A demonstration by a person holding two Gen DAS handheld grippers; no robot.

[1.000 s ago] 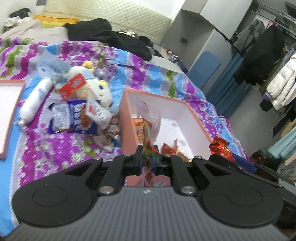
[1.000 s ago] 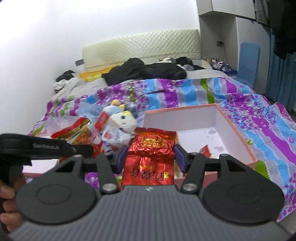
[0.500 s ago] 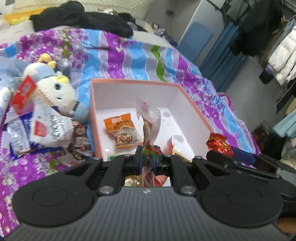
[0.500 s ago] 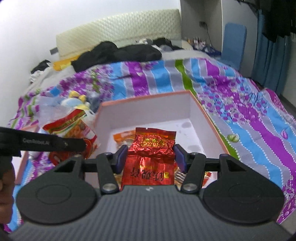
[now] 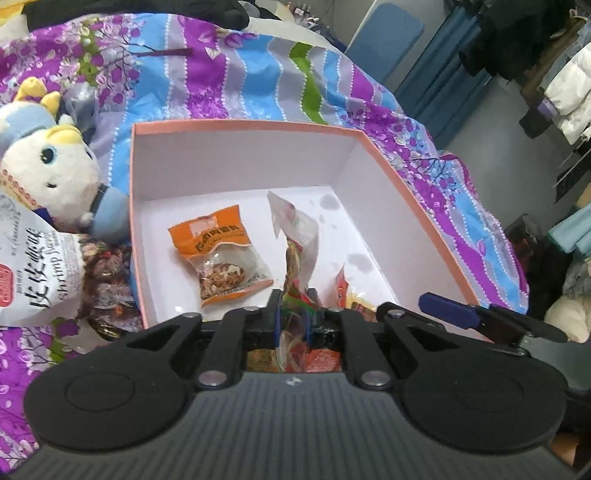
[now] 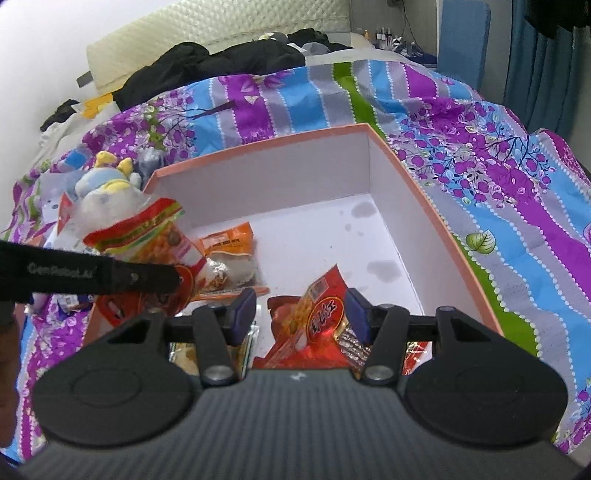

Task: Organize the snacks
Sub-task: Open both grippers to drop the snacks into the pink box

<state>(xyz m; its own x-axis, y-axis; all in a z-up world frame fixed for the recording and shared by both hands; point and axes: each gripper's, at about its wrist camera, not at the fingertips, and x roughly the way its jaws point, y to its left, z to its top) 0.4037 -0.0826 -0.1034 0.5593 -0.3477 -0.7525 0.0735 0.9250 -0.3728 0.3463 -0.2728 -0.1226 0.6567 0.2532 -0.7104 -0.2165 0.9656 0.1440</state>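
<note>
My left gripper (image 5: 295, 306) is shut on a clear snack bag (image 5: 295, 236) with a red and green label, held upright over the pink-rimmed white box (image 5: 240, 125). From the right wrist view the same bag (image 6: 147, 236) hangs at the box's left wall (image 6: 258, 147), in the left gripper (image 6: 177, 277). An orange nut packet (image 5: 218, 254) lies on the box floor. My right gripper (image 6: 301, 314) hangs low inside the box with its jaws apart. A red printed packet (image 6: 321, 314) lies under them, with a gap at the left pad. Shiny red foil (image 6: 295, 354) shows beneath.
A white and blue plush toy (image 5: 48, 173) and a white shrimp-snack bag (image 5: 37, 273) lie on the flowered bedspread left of the box. Dark clothes (image 6: 221, 62) are piled at the bed's head. A blue chair (image 6: 461, 33) and hanging clothes stand to the right.
Both grippers have come forward and down over the box. The red foil packet that sat between the right fingers is no longer between them. The left gripper still holds its bag.
</note>
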